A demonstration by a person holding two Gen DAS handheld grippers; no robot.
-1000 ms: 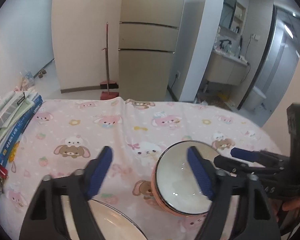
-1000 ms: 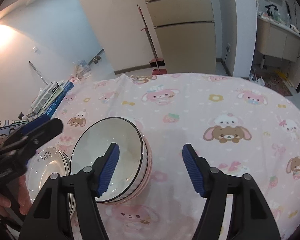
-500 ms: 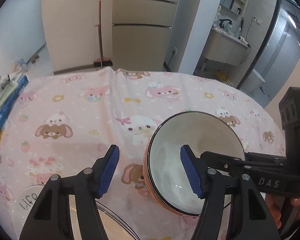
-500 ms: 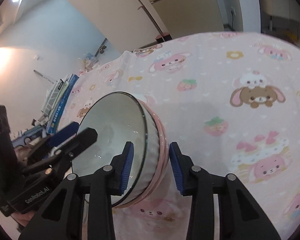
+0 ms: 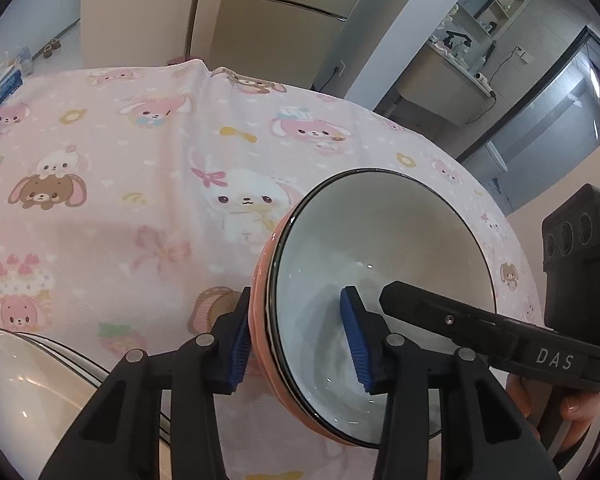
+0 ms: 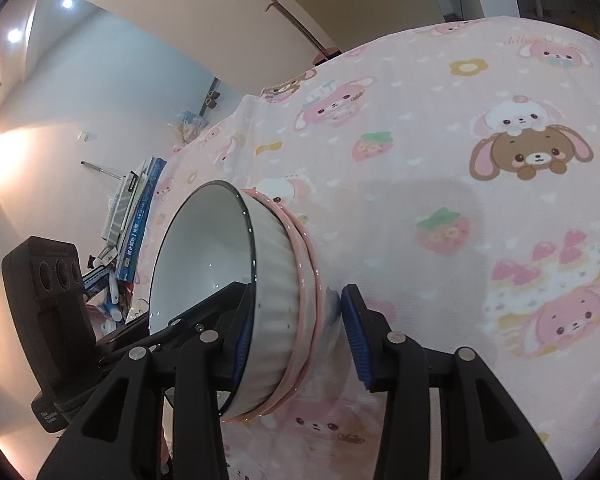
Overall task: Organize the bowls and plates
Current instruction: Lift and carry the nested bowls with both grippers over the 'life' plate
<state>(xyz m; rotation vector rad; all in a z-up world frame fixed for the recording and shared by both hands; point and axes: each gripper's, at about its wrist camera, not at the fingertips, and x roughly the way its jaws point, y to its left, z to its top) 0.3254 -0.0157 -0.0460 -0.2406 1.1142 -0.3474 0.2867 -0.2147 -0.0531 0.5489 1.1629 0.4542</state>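
You have both hand-held grippers astride opposite walls of the nested bowls point(image 5: 364, 280) on the surface point(image 5: 140, 184): left hand-held gripper point(image 5: 300, 344) closing on the near rim, right hand-held gripper point(image 6: 296, 344) easing open, likely to lift the stack level

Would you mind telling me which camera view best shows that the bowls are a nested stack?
The right wrist view: it sees the stack of bowls from the side, the ribbed white bowl nested in pink-rimmed ones. The left wrist view looks into the top bowl, showing only a strip of pink outer wall.
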